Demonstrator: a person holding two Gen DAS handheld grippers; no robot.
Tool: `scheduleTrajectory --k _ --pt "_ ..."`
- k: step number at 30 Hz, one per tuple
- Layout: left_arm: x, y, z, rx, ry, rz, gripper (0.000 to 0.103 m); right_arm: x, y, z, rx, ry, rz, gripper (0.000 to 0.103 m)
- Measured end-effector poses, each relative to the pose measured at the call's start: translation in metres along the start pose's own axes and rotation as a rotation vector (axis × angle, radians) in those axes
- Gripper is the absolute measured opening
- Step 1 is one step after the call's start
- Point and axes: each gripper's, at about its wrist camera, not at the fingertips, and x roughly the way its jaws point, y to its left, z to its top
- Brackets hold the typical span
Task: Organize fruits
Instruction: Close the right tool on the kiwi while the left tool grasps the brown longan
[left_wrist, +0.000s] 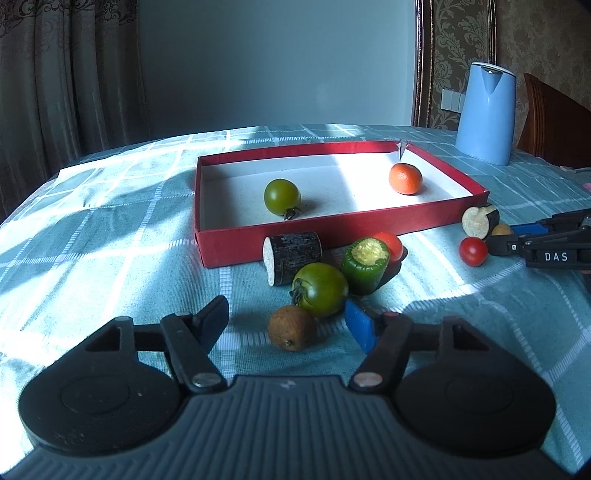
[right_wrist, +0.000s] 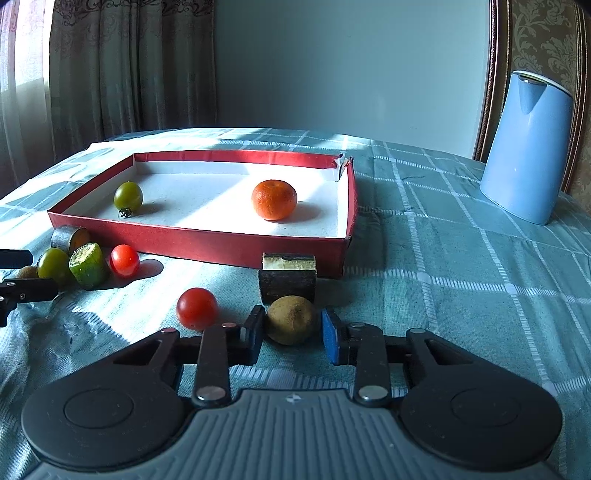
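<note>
A red box (left_wrist: 258, 242) (right_wrist: 221, 243) holds a green tomato (left_wrist: 282, 196) (right_wrist: 128, 196) and an orange (left_wrist: 405, 178) (right_wrist: 274, 199). My left gripper (left_wrist: 291, 323) is open around a brown fruit (left_wrist: 291, 327), just behind a large green tomato (left_wrist: 320, 290). My right gripper (right_wrist: 293, 334) is open around a yellow-brown fruit (right_wrist: 291, 319), its pads beside it. In the left wrist view the right gripper (left_wrist: 524, 240) shows at the right. Red cherry tomatoes (right_wrist: 197, 308) (right_wrist: 124, 260) lie on the cloth.
A cut green pepper piece (left_wrist: 364, 264) (right_wrist: 88, 265) and dark cut cylinders (left_wrist: 293, 256) (right_wrist: 288, 277) lie in front of the box. A blue kettle (left_wrist: 485, 112) (right_wrist: 526, 147) stands at the back right. The checked tablecloth (right_wrist: 461, 258) covers the table.
</note>
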Motion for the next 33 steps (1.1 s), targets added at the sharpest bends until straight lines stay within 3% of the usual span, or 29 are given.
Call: scheduleTrajectory --k 4,12,15,21,33 --pt "0.003 -0.003 0.000 0.030 0.018 -0.032 0.056 0.000 -0.001 0.000 0.009 0.000 0.006 0.030" --pt "0.004 -0.003 -0.001 0.024 0.017 -0.049 0.056 0.000 -0.002 0.000 0.021 -0.001 0.011 0.028" --pt "0.002 -0.001 -0.001 0.015 0.009 -0.054 0.046 0.000 -0.003 0.000 0.025 -0.006 0.013 0.028" --pt "0.000 0.000 -0.001 0.007 0.001 -0.070 0.035 -0.003 -0.005 0.000 0.031 -0.021 0.016 0.028" --pt "-0.004 0.001 -0.002 0.001 -0.021 -0.077 0.031 -0.009 -0.011 -0.002 0.072 -0.052 0.018 0.028"
